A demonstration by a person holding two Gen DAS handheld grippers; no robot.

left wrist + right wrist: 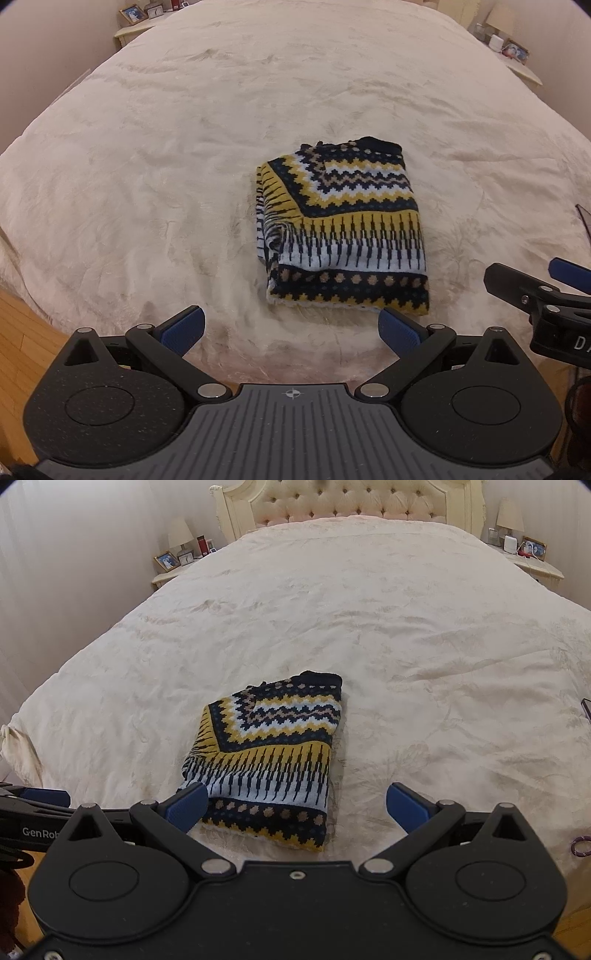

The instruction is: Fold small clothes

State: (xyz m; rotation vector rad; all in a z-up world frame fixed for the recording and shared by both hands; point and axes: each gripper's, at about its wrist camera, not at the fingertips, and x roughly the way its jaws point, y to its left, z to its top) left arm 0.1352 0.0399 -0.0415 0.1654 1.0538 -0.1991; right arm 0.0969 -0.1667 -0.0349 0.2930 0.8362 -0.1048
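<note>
From the left wrist camera I see my left gripper (291, 330) spread wide with nothing between its blue pads (183, 328). It is held back from the patterned knit sweater (343, 230), which lies folded into a compact rectangle on the cream bedspread (147, 166), just past the fingertips and a little to the right. The right gripper (546, 284) shows at the right edge of this view, apart from the cloth. I judge the folding of this piece done, or all but done: the edges stack fairly square, with one loose bunch at the near left corner.

From the right wrist camera, my right gripper (297, 805) is likewise wide open and holds nothing. Its left pad (188, 805) overlaps the sweater's near left corner in the picture, but I cannot tell whether it touches. The sweater (273, 753) sits near the foot of the bed, well short of the tufted headboard (347, 502).

Next, I think, comes either a tidy of that corner or a clean withdrawal.

No basket, box or other container is in either view.
</note>
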